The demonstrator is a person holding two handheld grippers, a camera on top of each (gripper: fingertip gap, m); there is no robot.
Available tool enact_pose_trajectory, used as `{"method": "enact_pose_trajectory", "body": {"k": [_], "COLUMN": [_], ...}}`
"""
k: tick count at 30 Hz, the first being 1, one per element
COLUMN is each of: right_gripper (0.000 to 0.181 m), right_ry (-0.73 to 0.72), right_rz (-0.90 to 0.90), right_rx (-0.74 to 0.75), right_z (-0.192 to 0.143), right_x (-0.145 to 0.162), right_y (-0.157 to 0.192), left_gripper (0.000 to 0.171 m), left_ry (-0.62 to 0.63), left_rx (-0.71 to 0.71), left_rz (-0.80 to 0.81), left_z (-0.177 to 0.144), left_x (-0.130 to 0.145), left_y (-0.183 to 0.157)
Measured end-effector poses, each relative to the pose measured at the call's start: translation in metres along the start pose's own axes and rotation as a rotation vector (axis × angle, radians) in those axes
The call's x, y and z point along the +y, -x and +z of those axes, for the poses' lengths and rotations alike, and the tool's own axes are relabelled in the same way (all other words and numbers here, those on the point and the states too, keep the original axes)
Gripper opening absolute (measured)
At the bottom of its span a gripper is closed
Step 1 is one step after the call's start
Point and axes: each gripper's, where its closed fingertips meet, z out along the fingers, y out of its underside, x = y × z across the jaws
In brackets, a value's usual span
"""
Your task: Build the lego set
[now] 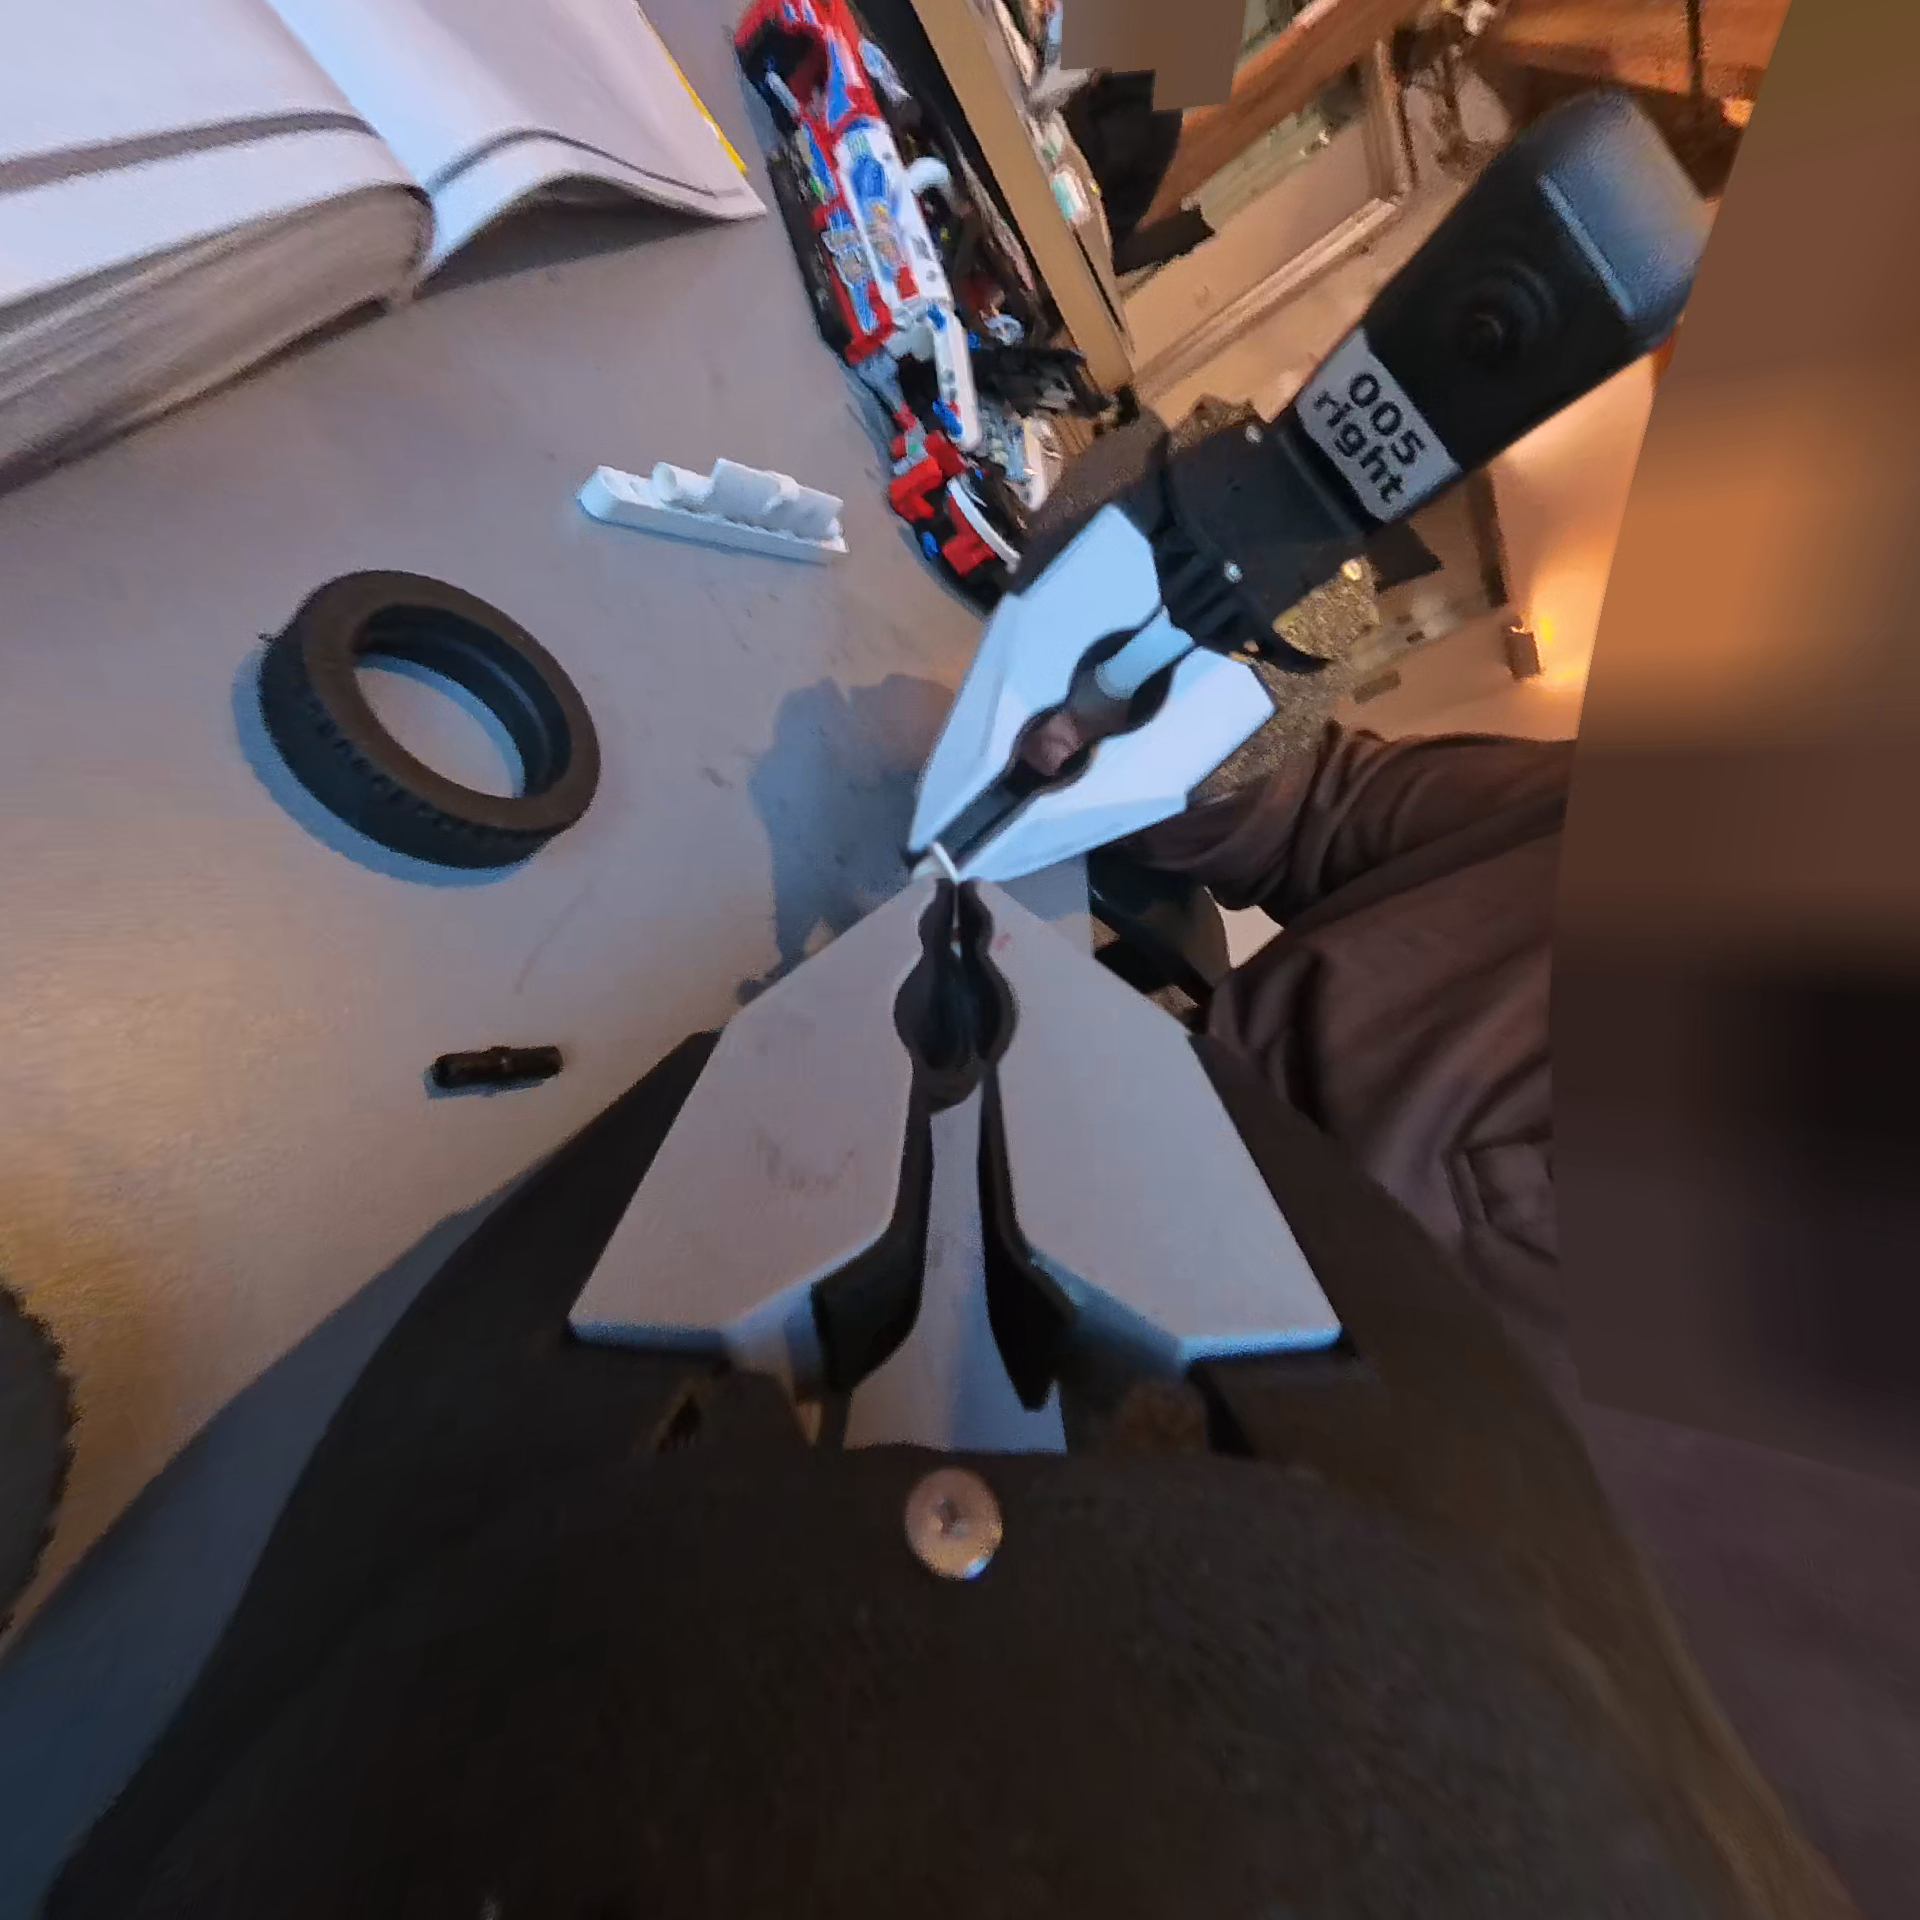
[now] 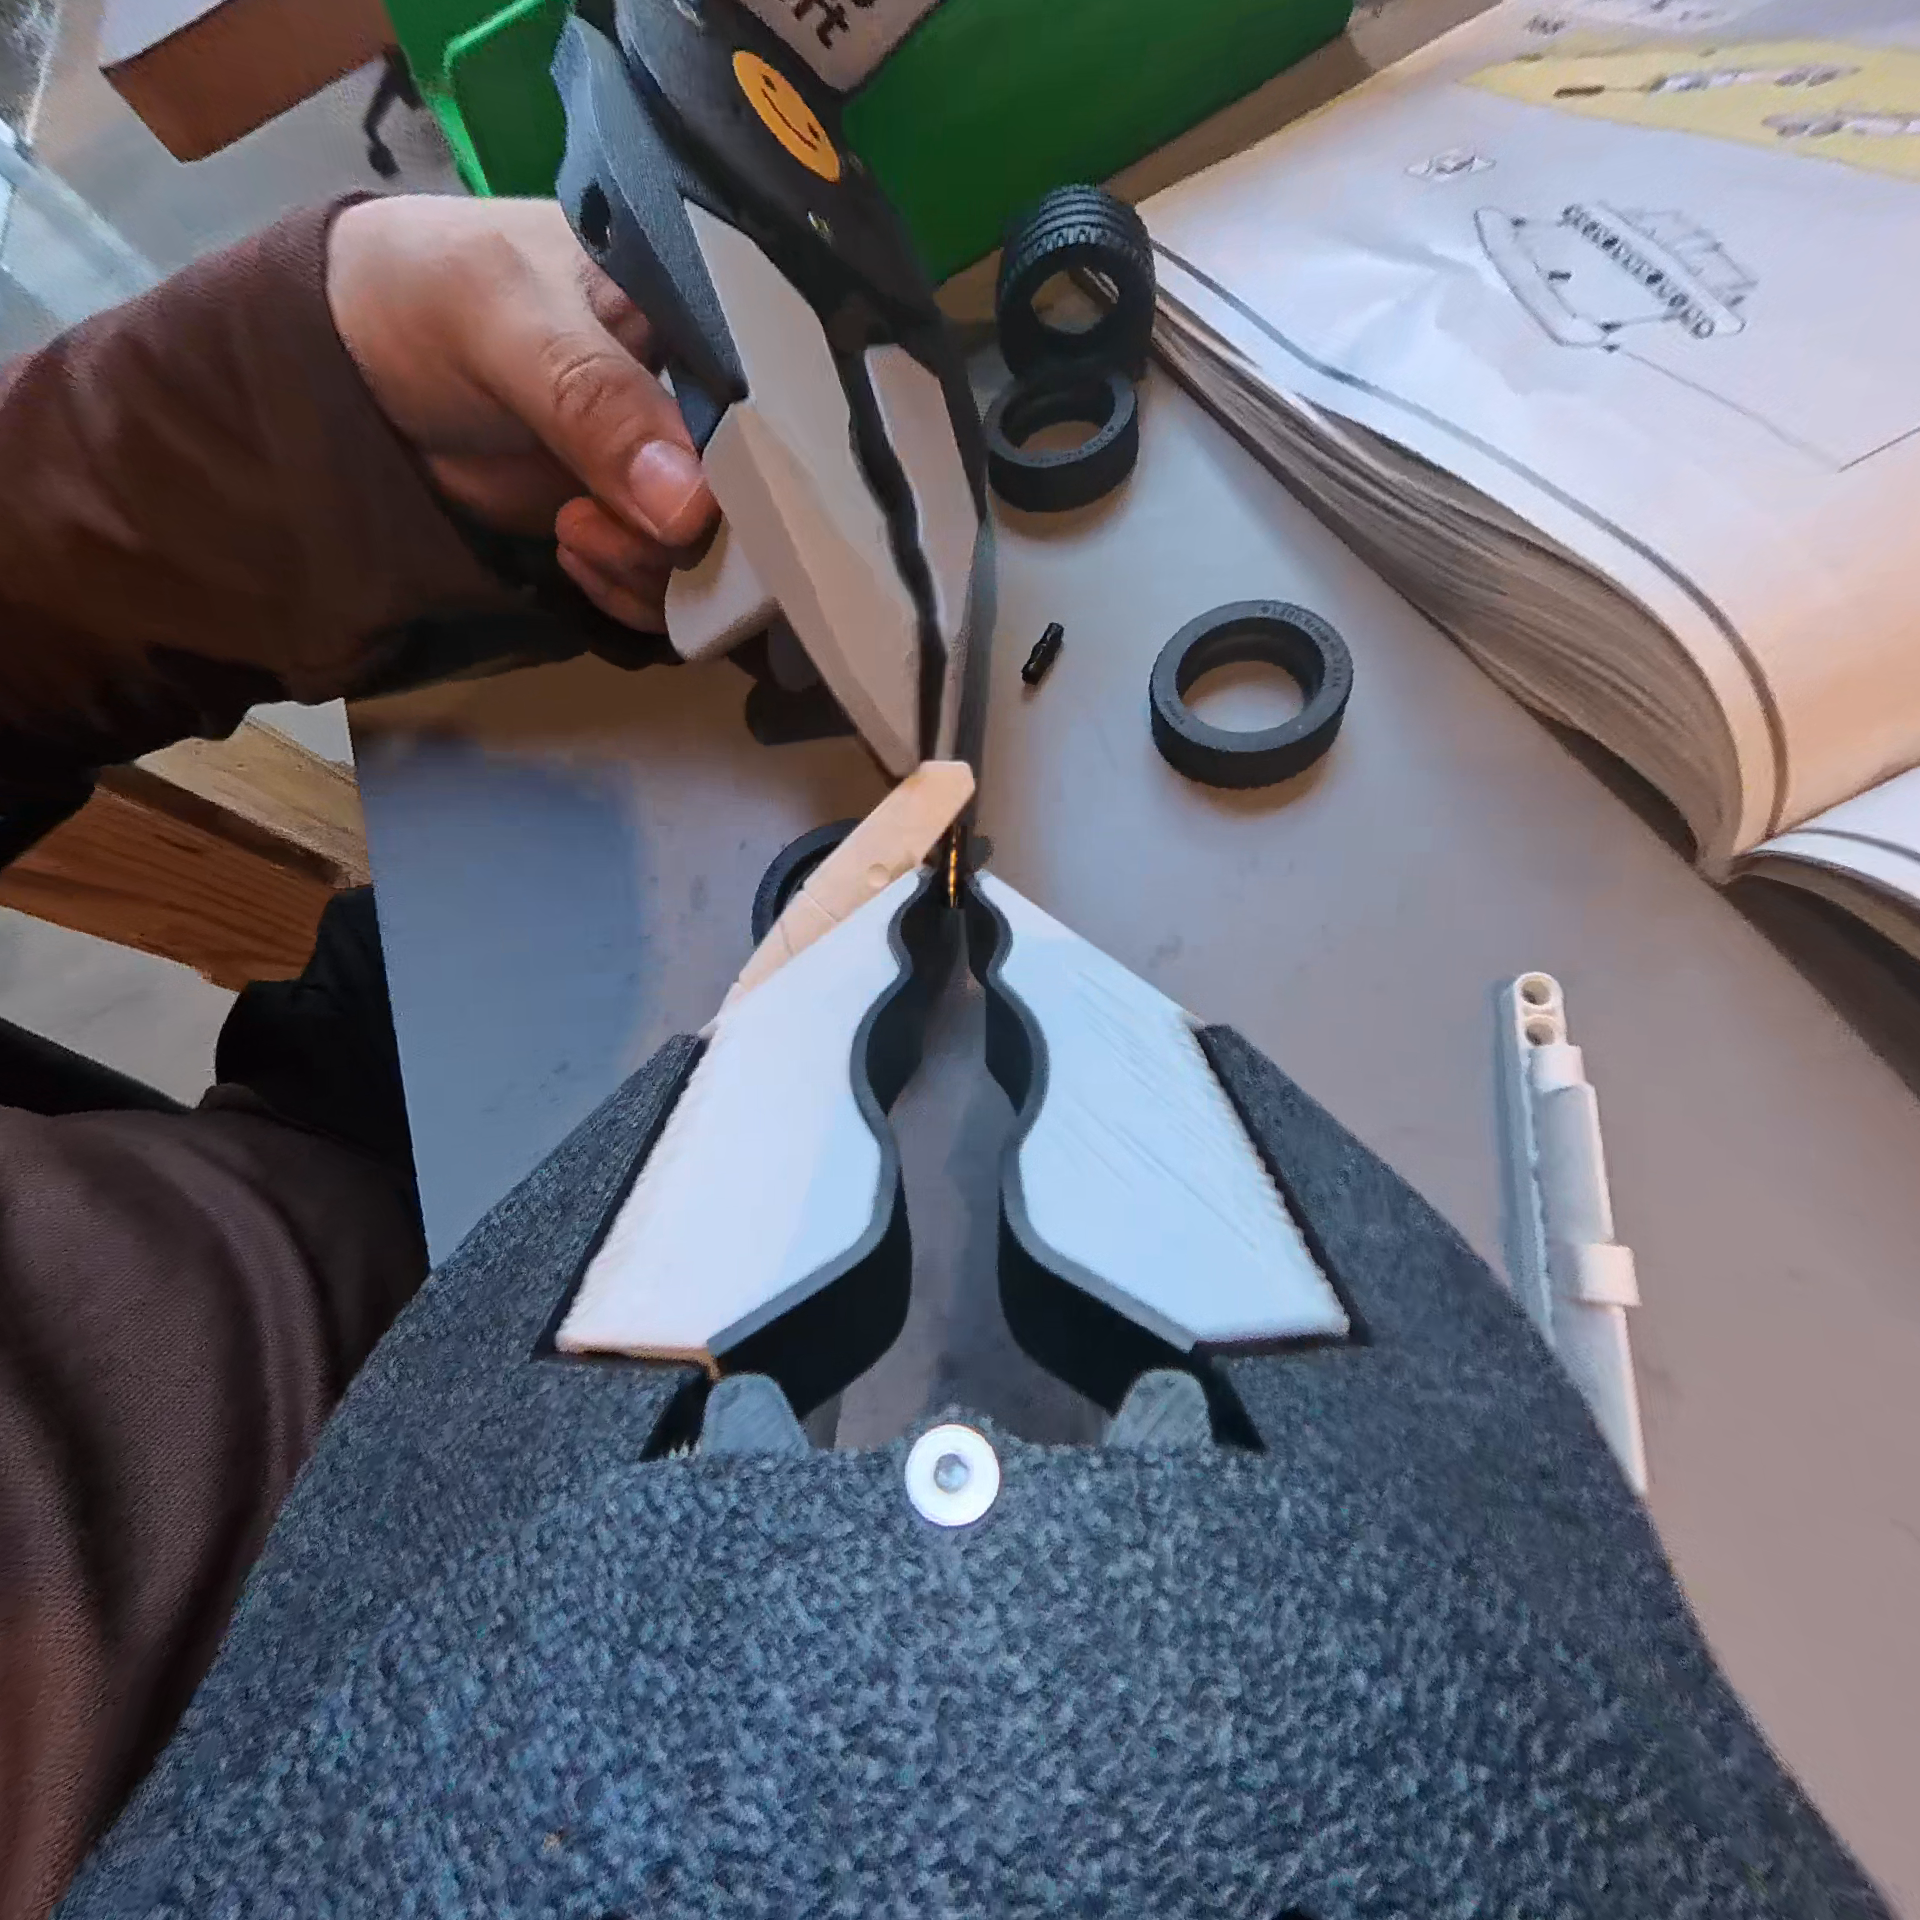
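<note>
My left gripper (image 1: pixel 951 902) is shut, with a small black piece (image 1: pixel 951 1013) dark in the hollow between its jaws. My right gripper (image 2: pixel 951 883) is shut on a pale white beam (image 2: pixel 883 857), which slants down to the left behind its left finger. The two gripper tips meet above the grey table (image 2: pixel 1299 935). In the left wrist view the right gripper (image 1: pixel 935 860) comes in from the upper right, pinching a bit of white. In the right wrist view the left gripper (image 2: pixel 935 758) comes down from above onto the beam's end, held by a hand (image 2: pixel 499 364).
Black tyres lie on the table (image 1: pixel 426 717) (image 2: pixel 1242 691) (image 2: pixel 1060 442) (image 2: pixel 1075 249). A loose black pin (image 1: pixel 497 1067) (image 2: pixel 1042 652) and a white beam assembly (image 1: pixel 717 509) (image 2: pixel 1558 1174) lie nearby. An open instruction book (image 2: pixel 1558 416), a red-and-white model (image 1: pixel 883 239) and a green box (image 2: pixel 1039 104) stand behind. Only a small space, under 4 cm, lies between the two pairs of fingers.
</note>
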Motion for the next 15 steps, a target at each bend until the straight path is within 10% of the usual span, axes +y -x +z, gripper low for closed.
{"method": "enact_pose_trajectory", "body": {"k": [15], "right_gripper": [0.004], "right_ry": [0.033], "right_rz": [0.005], "right_rx": [0.005], "right_z": [0.005], "right_x": [0.011], "right_y": [-0.002], "left_gripper": [0.020], "left_ry": [-0.089], "left_rx": [-0.244], "left_rz": [0.038], "left_z": [-0.013], "left_x": [-0.001], "left_y": [0.016]}}
